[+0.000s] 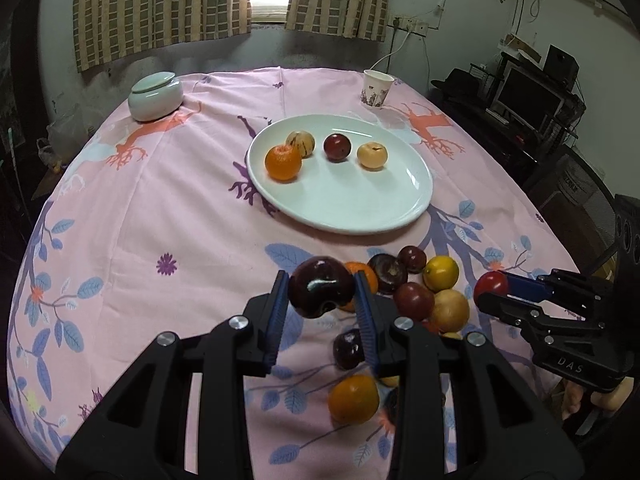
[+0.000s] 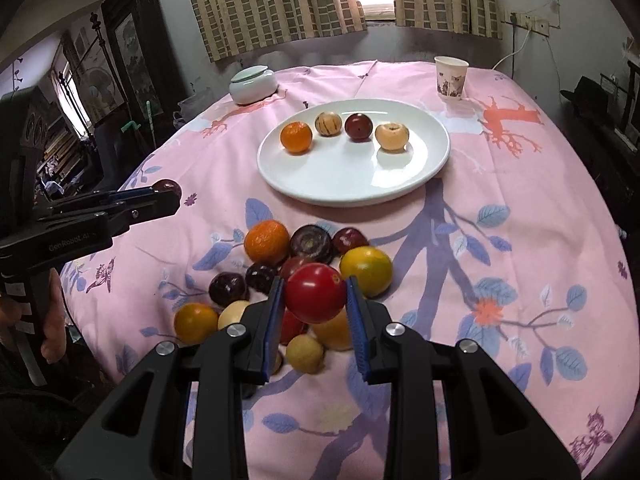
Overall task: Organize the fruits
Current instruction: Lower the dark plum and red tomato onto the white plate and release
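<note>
My left gripper is shut on a dark purple fruit, held above the pink cloth near the fruit pile. In the right wrist view my right gripper is shut on a bright red fruit over the same pile. Each gripper shows in the other's view: the right one with its red fruit, the left one with its dark fruit. A white plate beyond the pile holds an orange, a striped pale fruit, a dark red fruit and a tan fruit.
A pale green lidded jar stands at the far left of the table and a paper cup at the far right. A person's hand holds the left gripper's handle. Shelves with electronics stand to the right of the table.
</note>
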Available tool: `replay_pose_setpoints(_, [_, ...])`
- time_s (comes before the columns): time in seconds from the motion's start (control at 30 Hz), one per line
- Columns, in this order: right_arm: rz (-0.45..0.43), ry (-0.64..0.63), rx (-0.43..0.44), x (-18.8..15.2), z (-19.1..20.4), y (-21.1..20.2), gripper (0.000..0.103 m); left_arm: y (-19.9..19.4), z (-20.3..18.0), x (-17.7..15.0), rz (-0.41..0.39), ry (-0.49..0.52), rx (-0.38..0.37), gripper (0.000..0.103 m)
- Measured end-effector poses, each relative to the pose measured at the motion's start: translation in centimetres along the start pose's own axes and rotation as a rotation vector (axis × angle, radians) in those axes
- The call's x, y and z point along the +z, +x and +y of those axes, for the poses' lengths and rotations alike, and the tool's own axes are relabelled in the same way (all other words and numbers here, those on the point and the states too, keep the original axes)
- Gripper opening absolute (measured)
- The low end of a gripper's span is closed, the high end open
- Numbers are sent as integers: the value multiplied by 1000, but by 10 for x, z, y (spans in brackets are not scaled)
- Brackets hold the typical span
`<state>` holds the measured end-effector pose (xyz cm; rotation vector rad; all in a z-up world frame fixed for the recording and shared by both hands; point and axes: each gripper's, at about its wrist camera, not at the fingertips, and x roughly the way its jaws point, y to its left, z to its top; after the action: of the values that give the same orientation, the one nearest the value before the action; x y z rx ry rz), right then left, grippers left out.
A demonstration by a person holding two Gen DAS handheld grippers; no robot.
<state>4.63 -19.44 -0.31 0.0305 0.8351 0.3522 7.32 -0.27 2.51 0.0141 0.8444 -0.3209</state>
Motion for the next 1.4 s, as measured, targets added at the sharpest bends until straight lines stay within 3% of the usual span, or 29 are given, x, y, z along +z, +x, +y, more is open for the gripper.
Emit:
replay_pose_setpoints(0.1, [-4,-34,-44,23,-7,7,31,16,-4,26,19,19,-19,33])
replay_pose_setpoints(0.37, [49,46,-22,106,-60,66,31,106,-5,110,86,-9,-26,33])
replay_pose_setpoints(0.53, [117,76,-87,136,-89,121,31,166,-3,131,164,-30,15,33])
replay_pose_setpoints(0.73, [175,75,-125,147,-102,154,31,198,-2,141,196,-28,39,33])
replay_pose_setpoints(0.93, [152,48,-154,153,-103,160,33,211,2,147,202,-37,52,34])
replay_pose_setpoints(0.97, [150,44,-157,154,-103,161,39,213,1,148,204,-38,52,34])
replay_pose_setpoints(1.0, [150,38,-166,154,-102,161,60,215,1,149,209,-41,54,35])
replay_pose_setpoints(1.03, [146,32,-177,155,-101,161,67,217,1,150,215,-43,56,38])
replay_pose_setpoints(1.07, [136,21,-184,156,-99,160,67,218,0,151,214,-45,53,52])
replay_pose_setpoints(1.1, [132,11,-189,157,-97,159,67,216,0,152,202,-48,55,57])
replay_pose_setpoints(1.27, [103,2,-189,157,-91,134,67,184,1,153,152,-58,38,59])
replay_pose_setpoints(1.4, [97,-6,-159,140,-83,100,67,129,0,138,73,-45,24,74])
